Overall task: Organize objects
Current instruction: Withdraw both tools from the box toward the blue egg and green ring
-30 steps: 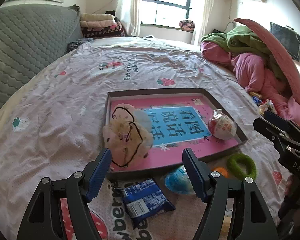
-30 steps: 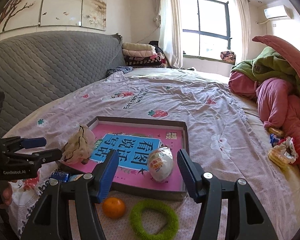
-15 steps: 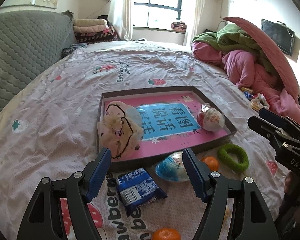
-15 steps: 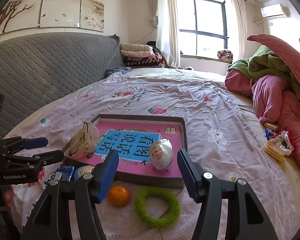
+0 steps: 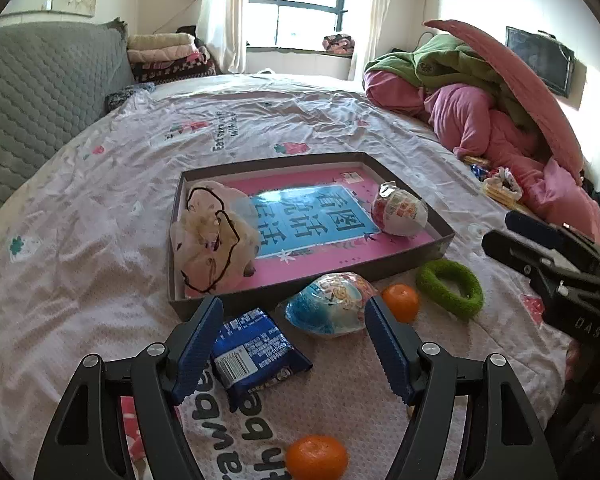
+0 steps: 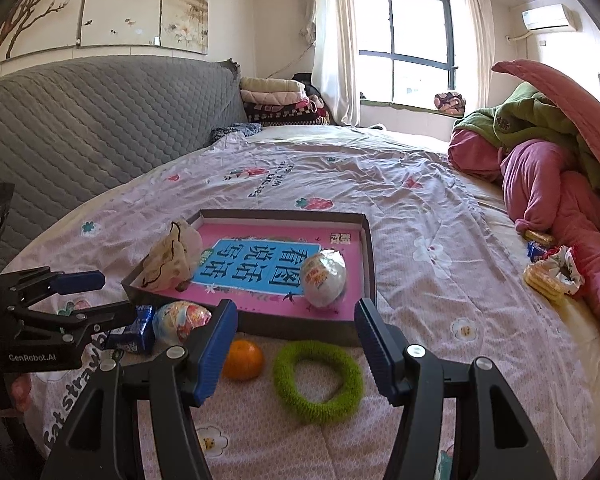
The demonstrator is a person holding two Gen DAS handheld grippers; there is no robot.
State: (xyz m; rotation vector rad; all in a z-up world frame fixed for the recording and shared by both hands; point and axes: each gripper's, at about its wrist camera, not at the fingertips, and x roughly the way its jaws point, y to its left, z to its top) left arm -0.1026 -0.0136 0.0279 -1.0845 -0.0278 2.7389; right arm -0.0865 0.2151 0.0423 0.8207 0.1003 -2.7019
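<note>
A shallow grey tray (image 5: 416,256) with a pink printed floor lies on the bed. In it sit a cream cloth pouch (image 5: 212,236) and a white wrapped egg (image 5: 400,212). Along its near side lie a blue snack packet (image 5: 256,350), a blue wrapped egg (image 5: 332,308), an orange (image 5: 400,302) and a green fuzzy ring (image 5: 450,288). A second orange (image 5: 316,458) lies closer still. My left gripper (image 5: 294,320) hangs open above the packet and blue egg, holding nothing. My right gripper (image 6: 296,320) is open and empty above the orange (image 6: 242,359) and green ring (image 6: 318,380).
Heaped pink and green bedding (image 6: 548,168) fills the right side, with snack packs and a frilly cloth (image 6: 552,276) at its foot. A grey quilted headboard (image 6: 80,128) runs along the left. Folded blankets (image 6: 276,100) are stacked near the window.
Both grippers have drawn back from the tray, so the loose items sit higher in each view. A second orange has come into the left wrist view at the bottom. Neither gripper's jaws changed.
</note>
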